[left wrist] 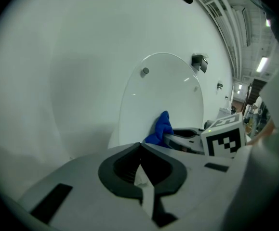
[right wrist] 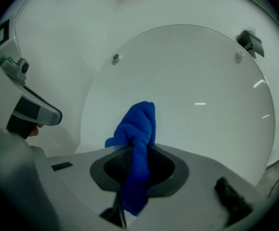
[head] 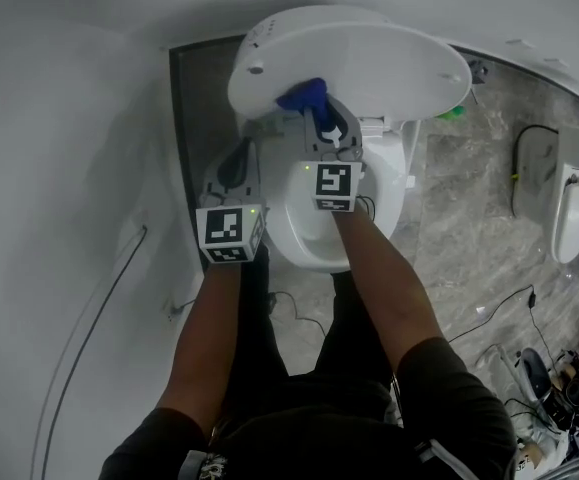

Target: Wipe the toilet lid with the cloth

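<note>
Markings: black-and-white square codes on the marker cubes, nothing else legible. Room: white wall at frame left, grey marbled floor at right with black cables, and a second white fixture at the right edge. The toilet lid stood raised at upper centre, above the open bowl. The right tongs were clamped on the blue cloth, its bunched end at the lid's lower part; contact unconfirmed. The left tongs were closed together, empty, left of the bowl.
</note>
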A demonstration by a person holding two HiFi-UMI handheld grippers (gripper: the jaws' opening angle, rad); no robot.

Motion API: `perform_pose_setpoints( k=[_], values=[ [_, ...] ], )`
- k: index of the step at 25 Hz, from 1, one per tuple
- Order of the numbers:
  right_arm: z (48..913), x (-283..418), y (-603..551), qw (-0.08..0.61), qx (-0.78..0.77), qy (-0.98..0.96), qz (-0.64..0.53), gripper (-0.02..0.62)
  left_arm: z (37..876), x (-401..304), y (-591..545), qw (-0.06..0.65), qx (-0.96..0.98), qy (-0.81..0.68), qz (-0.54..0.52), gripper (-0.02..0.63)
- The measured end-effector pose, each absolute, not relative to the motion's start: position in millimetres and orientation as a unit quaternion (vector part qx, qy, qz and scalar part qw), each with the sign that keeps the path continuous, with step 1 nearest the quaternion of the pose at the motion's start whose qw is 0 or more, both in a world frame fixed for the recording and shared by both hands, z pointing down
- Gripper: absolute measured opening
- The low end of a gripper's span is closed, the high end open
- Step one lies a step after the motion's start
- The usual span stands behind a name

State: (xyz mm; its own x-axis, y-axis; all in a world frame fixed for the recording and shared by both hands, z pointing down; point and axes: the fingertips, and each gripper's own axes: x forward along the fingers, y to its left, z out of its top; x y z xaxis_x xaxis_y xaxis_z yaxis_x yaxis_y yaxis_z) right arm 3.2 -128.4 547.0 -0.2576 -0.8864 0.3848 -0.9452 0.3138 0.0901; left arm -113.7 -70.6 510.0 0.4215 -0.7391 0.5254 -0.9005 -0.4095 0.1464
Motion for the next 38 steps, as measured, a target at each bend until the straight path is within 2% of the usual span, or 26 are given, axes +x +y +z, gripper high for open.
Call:
perform_pose_setpoints(
  k=[7, 14, 22, 25, 30, 38],
  values=[
    [553.4, 94.0, -119.1, 0.177, 0.649, -0.732, 0.108, 0.078, 518.9, -83.9, -86.0, 0.214, 0.819, -0.498, 0.188, 0.011],
    [555.2, 182.9, -99.9, 0.203, 0.686, -0.692, 0.097, 0.078, 517.7, -39.8, -92.2, 0.2, 0.83, -0.484, 0.192, 0.011],
    [551.4, 217.0, -75.2, 0.204, 0.707, -0.671, 0.095, 0.078, 516.0, -23.0, -85.9, 0.204, 0.834, -0.477, 0.185, 0.011],
    [548.9, 188.3, -68.7, 0.203, 0.675, -0.703, 0.093, 0.078, 514.7, -28.7, -78.4, 0.207, 0.833, -0.479, 0.183, 0.011],
    [568.8, 89.5, -63.0, 0.197, 0.59, -0.772, 0.132, 0.078, 521.9, -58.3, -70.7, 0.215, 0.823, -0.49, 0.19, 0.011],
    [604.2, -51.2, -76.9, 0.223, 0.49, -0.822, 0.187, 0.078, 536.9, -107.5, -51.8, 0.235, 0.806, -0.502, 0.209, 0.011]
  ],
)
